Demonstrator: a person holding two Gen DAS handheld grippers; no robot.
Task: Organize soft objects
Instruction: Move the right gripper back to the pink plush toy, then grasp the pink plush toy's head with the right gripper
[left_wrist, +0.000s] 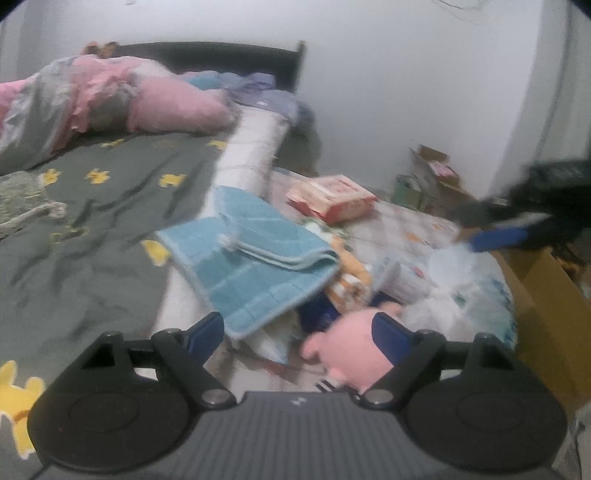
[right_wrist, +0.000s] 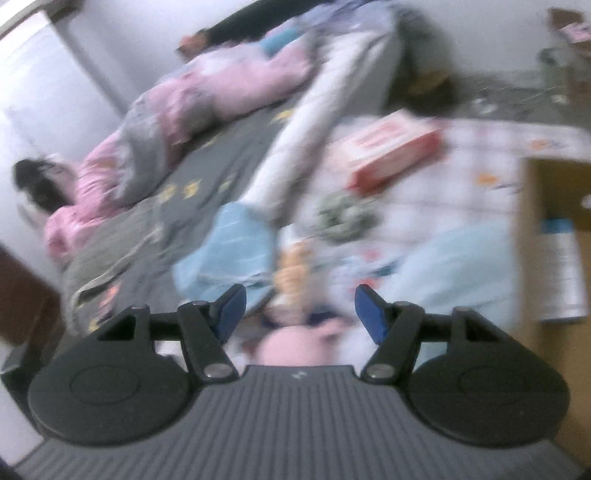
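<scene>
My left gripper (left_wrist: 299, 332) hangs open over a cluttered heap at the bed's side. A pink plush toy (left_wrist: 351, 343) lies just behind its right fingertip (left_wrist: 391, 332), and the left fingertip stands well away from it. A folded light-blue towel (left_wrist: 255, 254) rests ahead, leaning on a long white bolster (left_wrist: 255, 155). My right gripper (left_wrist: 480, 225) shows blurred at the right edge, above the heap. In the blurred right wrist view my right gripper (right_wrist: 301, 312) is open with nothing between its pads. Below it sit the pink plush (right_wrist: 295, 343) and the blue towel (right_wrist: 236, 251).
A red box (left_wrist: 332, 195) and plastic bags (left_wrist: 450, 299) lie on the heap. A cardboard box (left_wrist: 546, 295) stands to the right. The grey bedspread (left_wrist: 92, 229) carries a pink quilt (left_wrist: 110, 99). A dark shape (right_wrist: 37, 181) lies at the quilt's end.
</scene>
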